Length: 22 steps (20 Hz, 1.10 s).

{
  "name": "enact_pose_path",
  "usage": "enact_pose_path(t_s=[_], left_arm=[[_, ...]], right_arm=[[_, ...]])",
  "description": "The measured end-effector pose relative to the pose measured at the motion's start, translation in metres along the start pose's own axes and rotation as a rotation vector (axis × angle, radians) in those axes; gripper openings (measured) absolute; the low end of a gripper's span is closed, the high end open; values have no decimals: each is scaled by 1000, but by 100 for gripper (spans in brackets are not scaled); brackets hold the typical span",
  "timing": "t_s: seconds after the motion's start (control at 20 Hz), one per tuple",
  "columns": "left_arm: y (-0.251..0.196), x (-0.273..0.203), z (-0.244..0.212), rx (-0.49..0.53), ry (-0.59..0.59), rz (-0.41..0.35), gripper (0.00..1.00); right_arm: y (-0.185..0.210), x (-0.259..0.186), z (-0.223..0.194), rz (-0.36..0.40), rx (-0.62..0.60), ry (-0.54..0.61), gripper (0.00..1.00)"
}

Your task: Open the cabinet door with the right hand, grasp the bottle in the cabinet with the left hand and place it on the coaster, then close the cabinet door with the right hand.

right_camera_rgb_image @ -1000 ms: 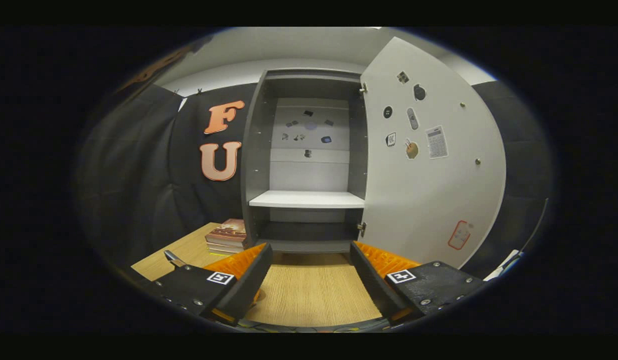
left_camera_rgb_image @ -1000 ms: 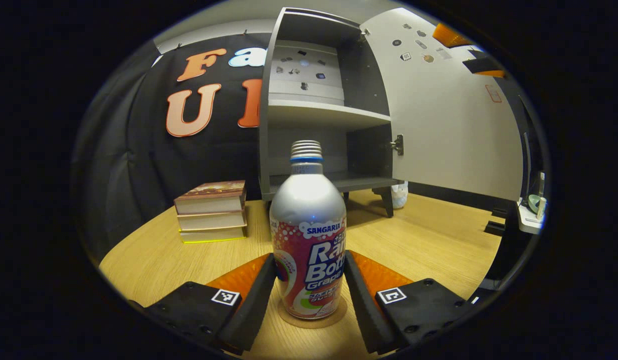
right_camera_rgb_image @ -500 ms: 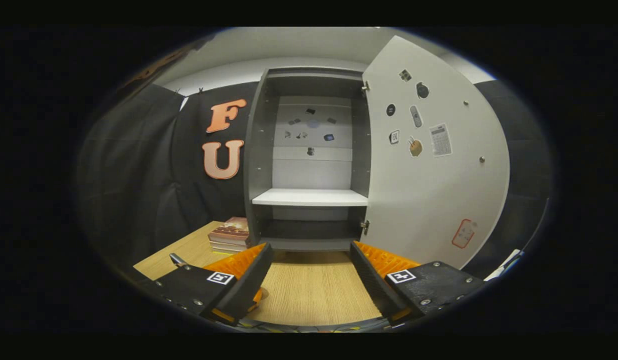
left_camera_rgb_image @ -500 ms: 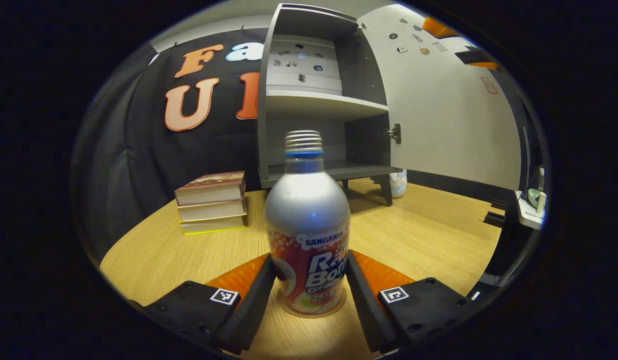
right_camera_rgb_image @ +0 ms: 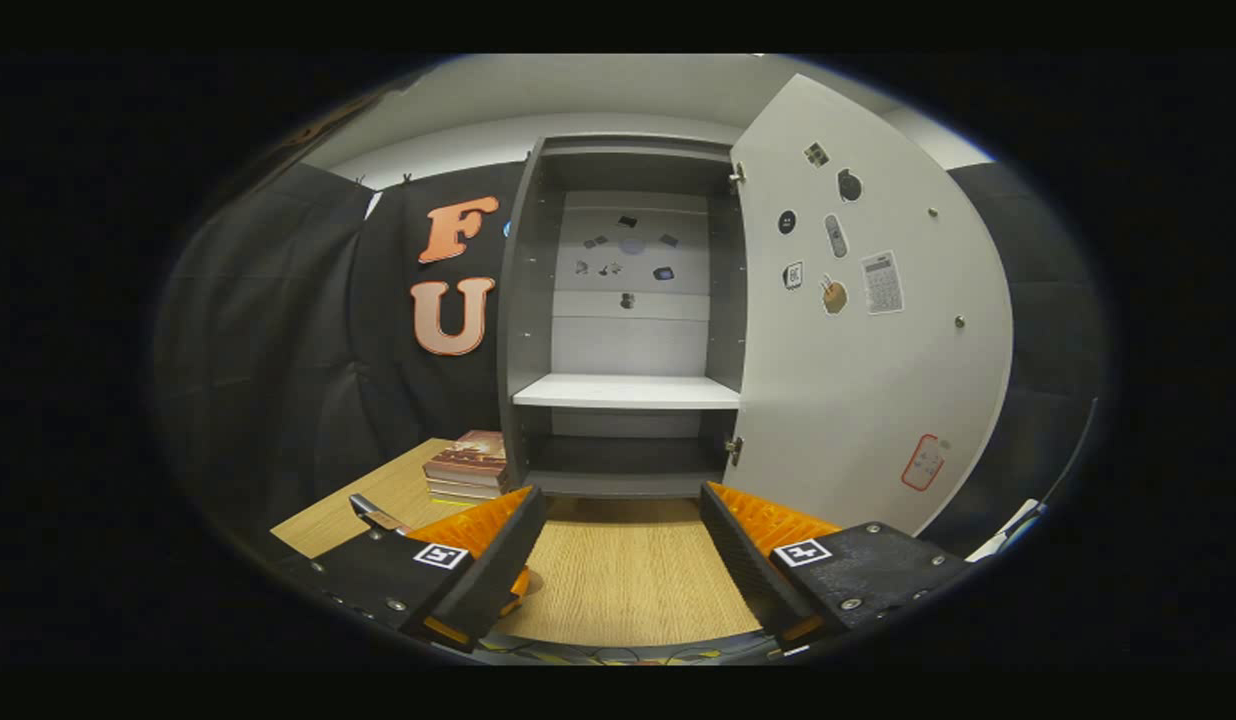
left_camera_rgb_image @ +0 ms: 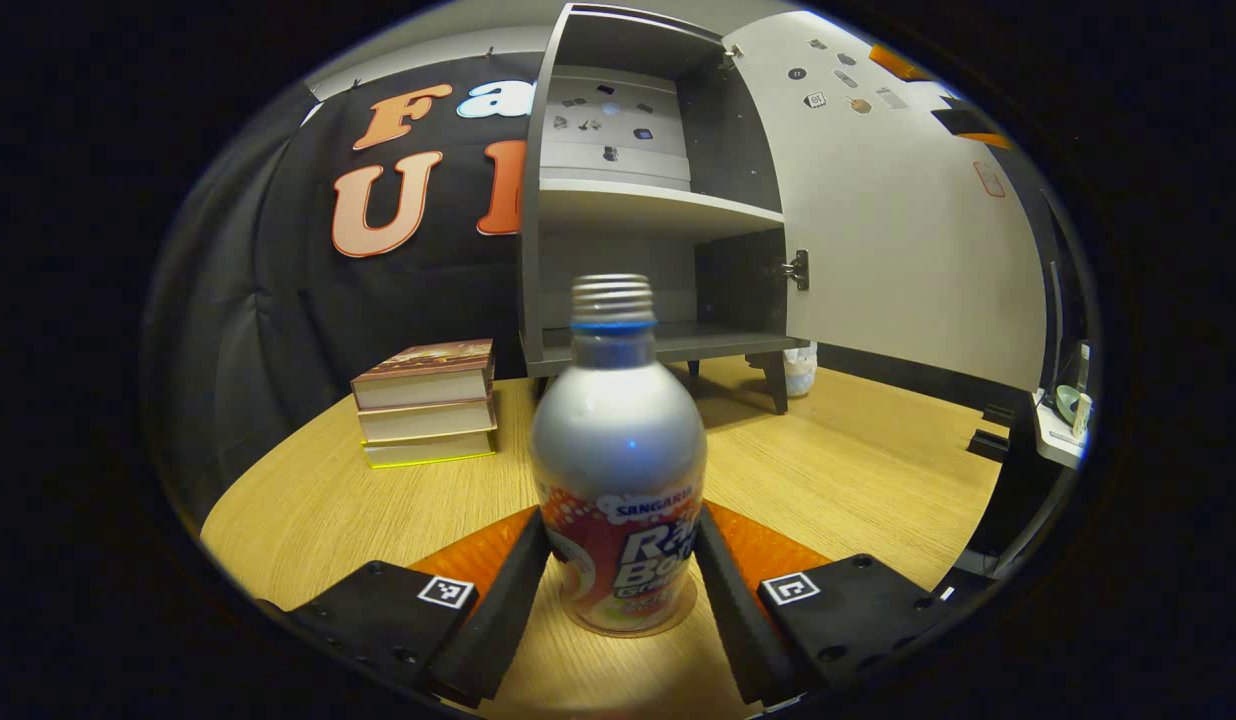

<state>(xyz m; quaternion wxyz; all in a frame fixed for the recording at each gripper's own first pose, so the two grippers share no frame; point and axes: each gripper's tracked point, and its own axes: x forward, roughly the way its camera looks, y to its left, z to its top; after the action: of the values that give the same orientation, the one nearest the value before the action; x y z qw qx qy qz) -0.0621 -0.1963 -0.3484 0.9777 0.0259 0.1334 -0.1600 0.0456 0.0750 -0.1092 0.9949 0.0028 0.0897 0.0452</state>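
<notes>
Standing upright on coaster [left_camera_rgb_image: 678, 622], on counter [left_camera_rgb_image: 308, 510]: bottle [left_camera_rgb_image: 618, 470], long axis vertical, dead ahead between fingers of left tongs [left_camera_rgb_image: 618, 590]. Fingers flank lower body; contact or release cannot be told. Books [left_camera_rgb_image: 426, 415] stacked left of cabinet [left_camera_rgb_image: 618, 210]. Right tongs [right_camera_rgb_image: 623, 555] spread, holding nothing, facing open cabinet; door [right_camera_rgb_image: 868, 380] swung wide, ahead and to right, nearer right tongs. Judged next: release bottle, push door shut.
</notes>
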Motion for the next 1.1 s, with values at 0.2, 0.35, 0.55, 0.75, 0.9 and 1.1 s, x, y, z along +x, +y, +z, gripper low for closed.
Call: enact_pose_path(t_s=[0.2, 0.35, 0.55, 0.75, 0.9, 1.1], left_arm=[[7, 7, 24, -1, -29, 18, 94], [9, 9, 45, -6, -60, 16, 95], [7, 12, 68, 16, -93, 8, 94], [8, 12, 88, 20, -113, 7, 94], [9, 6, 113, 14, -136, 10, 94], [15, -6, 151, -15, -163, 20, 95]], right_arm=[[-1, -8, 10, 1, -2, -21, 95], [-3, -12, 15, -2, -3, -32, 95], [-10, -15, 25, -8, 5, -63, 95], [-18, -18, 33, -16, 18, -90, 95], [-24, -19, 40, -22, 23, -113, 95], [-33, -19, 52, -46, 30, -151, 97]])
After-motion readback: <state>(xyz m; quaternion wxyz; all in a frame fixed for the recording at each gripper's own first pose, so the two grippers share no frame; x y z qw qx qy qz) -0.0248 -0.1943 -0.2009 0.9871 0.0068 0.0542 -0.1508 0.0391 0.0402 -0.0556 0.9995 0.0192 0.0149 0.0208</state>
